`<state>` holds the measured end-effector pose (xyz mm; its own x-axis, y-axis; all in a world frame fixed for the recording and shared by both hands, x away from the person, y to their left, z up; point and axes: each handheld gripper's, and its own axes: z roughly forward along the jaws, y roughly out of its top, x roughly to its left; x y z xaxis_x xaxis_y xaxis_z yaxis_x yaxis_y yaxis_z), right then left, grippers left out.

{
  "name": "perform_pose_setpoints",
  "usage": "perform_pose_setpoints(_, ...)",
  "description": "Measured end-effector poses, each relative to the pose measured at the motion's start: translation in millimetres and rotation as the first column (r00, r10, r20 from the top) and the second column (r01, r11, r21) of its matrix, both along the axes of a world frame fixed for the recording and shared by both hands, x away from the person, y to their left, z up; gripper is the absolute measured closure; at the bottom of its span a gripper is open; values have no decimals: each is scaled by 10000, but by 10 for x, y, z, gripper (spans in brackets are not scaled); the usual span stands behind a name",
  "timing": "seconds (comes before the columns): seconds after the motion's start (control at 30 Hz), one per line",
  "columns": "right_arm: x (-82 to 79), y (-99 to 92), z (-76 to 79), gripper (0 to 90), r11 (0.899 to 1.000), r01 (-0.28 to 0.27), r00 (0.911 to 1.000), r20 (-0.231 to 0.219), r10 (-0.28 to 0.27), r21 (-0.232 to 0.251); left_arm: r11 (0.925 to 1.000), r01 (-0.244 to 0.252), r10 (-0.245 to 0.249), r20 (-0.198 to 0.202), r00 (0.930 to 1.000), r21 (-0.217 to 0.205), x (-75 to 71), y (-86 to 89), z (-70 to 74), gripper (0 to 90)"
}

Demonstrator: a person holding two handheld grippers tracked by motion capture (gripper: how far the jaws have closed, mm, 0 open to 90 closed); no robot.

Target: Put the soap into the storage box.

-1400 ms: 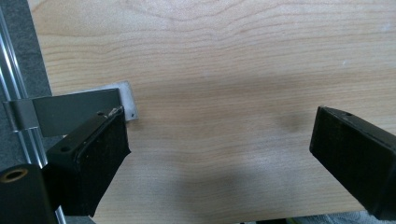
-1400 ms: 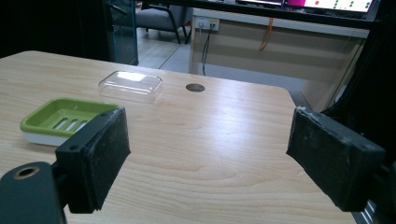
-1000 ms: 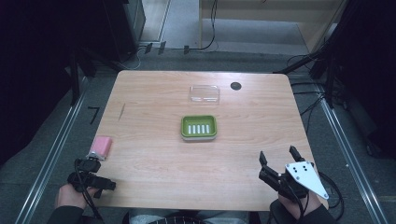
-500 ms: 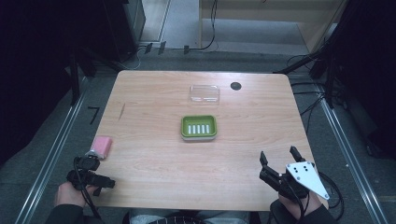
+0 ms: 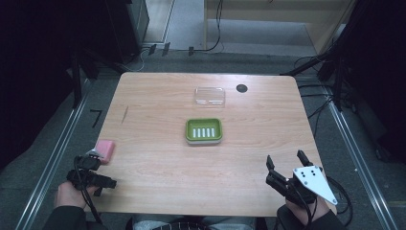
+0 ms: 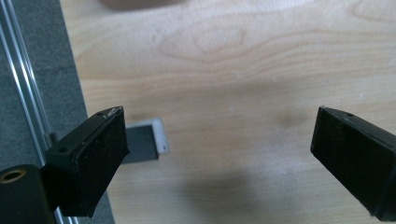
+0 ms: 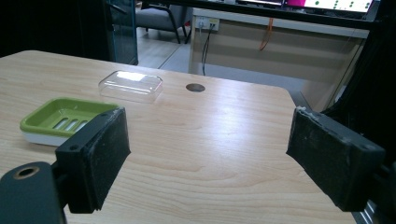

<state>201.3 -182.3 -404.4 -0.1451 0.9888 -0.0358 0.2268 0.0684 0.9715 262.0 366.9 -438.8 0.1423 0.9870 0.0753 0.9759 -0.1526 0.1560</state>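
Both grippers wait at the near edge.
Left gripper [image 5: 98, 165] gapes wide beside pink soap [image 5: 106, 150]; right gripper [image 5: 286, 163] wide, empty.

Probably a lab: floor cables [image 5: 311, 60], monitors [image 7: 327, 3], railed table [image 5: 143, 96].

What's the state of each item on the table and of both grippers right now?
Pink soap bar: lying flat at the table's left edge, untouched.
Green slotted soap dish: upright at mid-table, empty.
Clear plastic lid: lying beyond the dish, apart from it.
Left gripper: open, holding nothing, near the soap.
Right gripper: open, holding nothing, at the near right edge.
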Motion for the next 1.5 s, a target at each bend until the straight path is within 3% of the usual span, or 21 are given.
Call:
perform_pose_setpoints(0.27, 1, -1, 0, 127, 10000, -2, 10000, -8, 2, -7, 9999, 85, -83, 226, 9997, -77, 112, 29, 33, 43)
perform_pose_setpoints(0.37, 2, 1, 0, 127, 10000, -3, 10000, -8, 3, -17, 9991, 371, -359, 520, 9980, -219, 156, 14, 95, 42)
perform_pose_setpoints(0.43, 1, 3, 0, 127, 10000, -2, 10000, -18, 2, 1, 9990, 443, -436, 697, 9966, -81, 181, -1, 125, 29)
perform_pose_setpoints(0.77, 0, 0, 0, 127, 10000, 5, 10000, -10, -5, -10, 9995, 291, -281, 1057, 9940, -77, 389, 46, 178, 30)
perform_pose_setpoints(0.97, -2, -2, -1, 127, 10000, 8, 10000, -9, -8, -21, 9994, 345, -343, 1048, 9939, -3, 480, 47, 168, 32)
perform_pose_setpoints(1.1, -1, -1, 0, 127, 10000, 14, 10000, -7, -14, -9, 9996, 268, -266, 832, 9962, -20, 553, 72, 146, 17)
perform_pose_setpoints(1.3, -1, 0, -1, 127, 10000, 4, 10000, -11, -4, -17, 10000, 36, -31, 801, 9968, -64, 675, 124, 126, 11)
perform_pose_setpoints(1.5, 0, 0, -1, 127, 10000, 12, 10000, -15, -12, -13, 9998, -201, 205, 491, 9986, -86, 834, 165, 52, 9)
